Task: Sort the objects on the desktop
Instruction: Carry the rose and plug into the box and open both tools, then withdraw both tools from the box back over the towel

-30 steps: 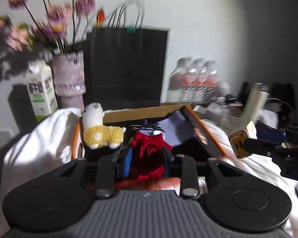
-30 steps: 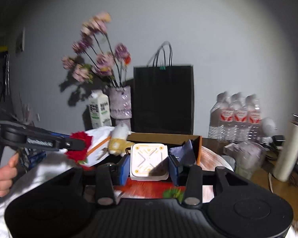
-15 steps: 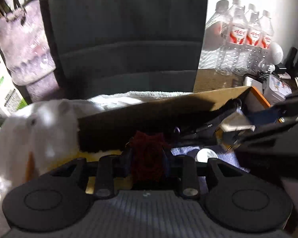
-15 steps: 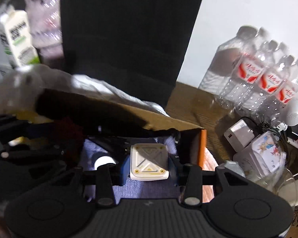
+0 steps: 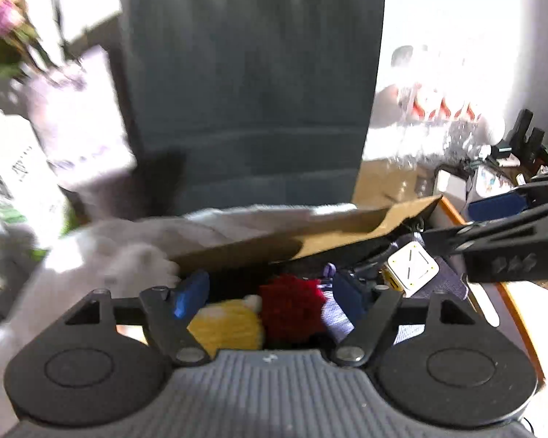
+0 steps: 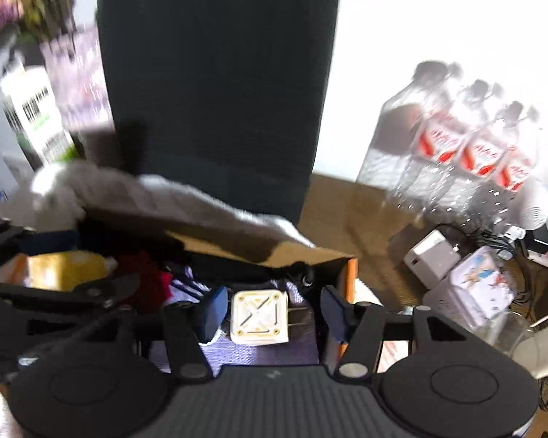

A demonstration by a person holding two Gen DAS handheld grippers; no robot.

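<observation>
Our left gripper [image 5: 270,294] is spread wide over the red rose [image 5: 292,308], which lies in the cardboard box [image 5: 332,226] beside the yellow plush toy [image 5: 226,325]. Our right gripper [image 6: 270,308] is also wide, with the white charger [image 6: 259,317] lying loose between its pads on purple cloth [image 6: 259,352] in the box. Beyond stand a black paper bag [image 6: 215,84] and water bottles [image 6: 467,138] on the table [image 6: 350,215].

The left hand-held gripper [image 5: 268,294] is seen with its jaws spread wide over the cardboard box [image 5: 347,228]. A red rose [image 5: 292,304] lies between the blue pads — gripped by neither — beside a yellow plush toy [image 5: 226,323]. A white charger [image 5: 413,268] is seen further right, below the right hand-held gripper [image 5: 500,241].
</observation>
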